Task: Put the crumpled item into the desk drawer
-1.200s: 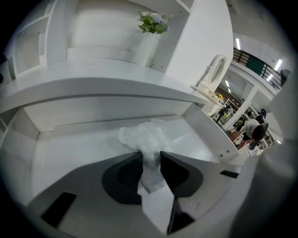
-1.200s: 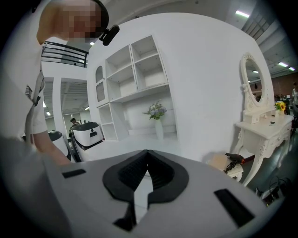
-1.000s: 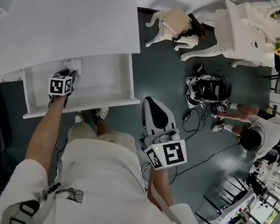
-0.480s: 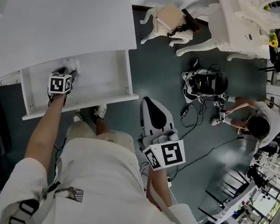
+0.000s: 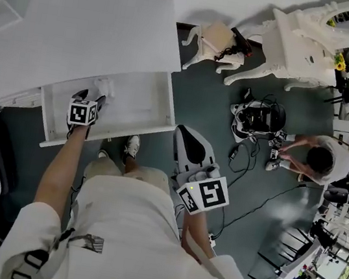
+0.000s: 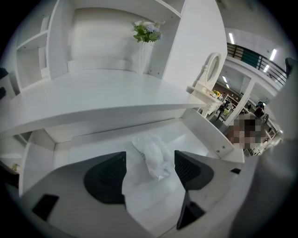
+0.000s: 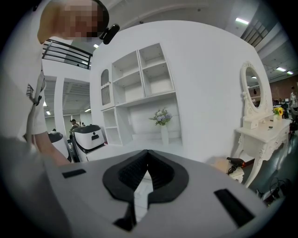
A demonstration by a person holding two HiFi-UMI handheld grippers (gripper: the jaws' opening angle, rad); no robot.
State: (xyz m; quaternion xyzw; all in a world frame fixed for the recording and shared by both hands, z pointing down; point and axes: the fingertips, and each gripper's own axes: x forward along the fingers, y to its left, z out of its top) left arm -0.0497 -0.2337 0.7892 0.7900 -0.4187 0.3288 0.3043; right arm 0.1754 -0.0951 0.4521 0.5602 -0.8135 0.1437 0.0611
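Observation:
The crumpled item (image 6: 152, 155) is a clear, wrinkled plastic wad lying on the floor of the open white desk drawer (image 5: 143, 123); from the head view it shows as a pale lump (image 5: 103, 86) near the drawer's back. My left gripper (image 6: 150, 170) hangs over it inside the drawer, jaws opening wide, with the wad lying loose between them and the pads not touching it. In the head view the left gripper (image 5: 88, 103) sits over the drawer's left part. My right gripper (image 5: 194, 146) is held in front of the person's body, away from the desk, its jaws shut on nothing (image 7: 146, 173).
The white desk top (image 5: 87, 30) overhangs the drawer's back. A small stool with a hair dryer (image 5: 220, 41) and an ornate white dressing table (image 5: 312, 39) stand to the right. A person crouches by cables and a device (image 5: 257, 116) on the dark floor.
The left gripper's jaws have spread apart and let go of the crumpled plastic, which now rests in the drawer. The right gripper has stayed where it was.

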